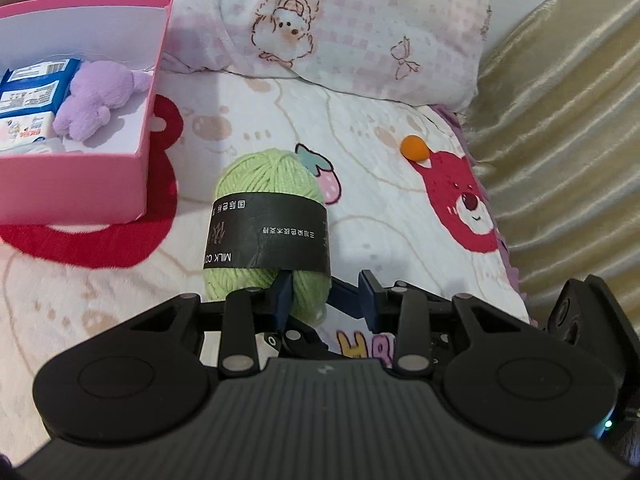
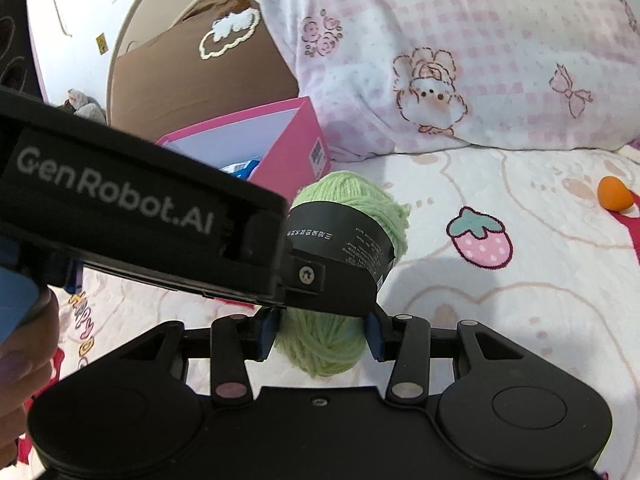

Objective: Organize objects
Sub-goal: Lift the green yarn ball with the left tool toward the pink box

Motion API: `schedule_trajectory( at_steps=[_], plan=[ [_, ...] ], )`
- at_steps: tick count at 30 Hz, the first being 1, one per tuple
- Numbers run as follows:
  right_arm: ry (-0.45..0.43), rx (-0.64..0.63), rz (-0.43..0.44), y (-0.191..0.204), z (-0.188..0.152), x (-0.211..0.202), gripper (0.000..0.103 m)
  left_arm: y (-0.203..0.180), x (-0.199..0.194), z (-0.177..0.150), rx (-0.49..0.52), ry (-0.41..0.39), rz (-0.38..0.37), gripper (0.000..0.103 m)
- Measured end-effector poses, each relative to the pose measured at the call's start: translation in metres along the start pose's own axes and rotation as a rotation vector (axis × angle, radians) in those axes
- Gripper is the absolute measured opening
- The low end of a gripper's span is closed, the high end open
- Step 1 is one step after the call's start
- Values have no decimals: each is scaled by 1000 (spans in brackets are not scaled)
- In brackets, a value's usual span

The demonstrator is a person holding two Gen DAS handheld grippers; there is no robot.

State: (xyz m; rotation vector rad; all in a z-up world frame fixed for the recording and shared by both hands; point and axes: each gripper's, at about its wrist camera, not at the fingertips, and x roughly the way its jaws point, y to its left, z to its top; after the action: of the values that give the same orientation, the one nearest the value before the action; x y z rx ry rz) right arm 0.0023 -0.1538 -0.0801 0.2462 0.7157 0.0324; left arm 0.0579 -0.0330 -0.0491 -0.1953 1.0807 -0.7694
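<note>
Both grippers hold one green yarn ball (image 1: 267, 216) above the bed (image 1: 400, 216). The left gripper (image 1: 326, 300) fingers pinch its near end narrowly; the right gripper (image 2: 320, 338) fingers clamp it too. A pink box (image 1: 80, 184) sits nearby.

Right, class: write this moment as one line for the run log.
right gripper: jaws shut on green yarn ball | left gripper: at same ball, grip unclear | pink box: open, part-filled

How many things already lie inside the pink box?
4 visible: a purple plush toy against the pink box right wall, and three wrapped packets, blue, blue and white, stacked at its left. More may be hidden out of frame.
</note>
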Motion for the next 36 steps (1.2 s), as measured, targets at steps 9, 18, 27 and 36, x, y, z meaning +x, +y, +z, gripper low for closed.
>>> schedule_trajectory(
  at_steps=[9, 18, 27, 36],
  plan=[
    [-2, -15, 35, 24, 1, -24, 49, 1, -45, -7, -12, 6, -11, 34],
    [-1, -47, 42, 50, 8, -48, 49, -7, -83, -9, 17, 6, -5, 34],
    [48, -98, 46, 72, 19, -61, 49, -2, -108, -12, 5, 11, -6, 34],
    [25, -177, 58, 93, 35, -61, 49, -2, -131, -4, 44, -28, 37, 34]
  ],
)
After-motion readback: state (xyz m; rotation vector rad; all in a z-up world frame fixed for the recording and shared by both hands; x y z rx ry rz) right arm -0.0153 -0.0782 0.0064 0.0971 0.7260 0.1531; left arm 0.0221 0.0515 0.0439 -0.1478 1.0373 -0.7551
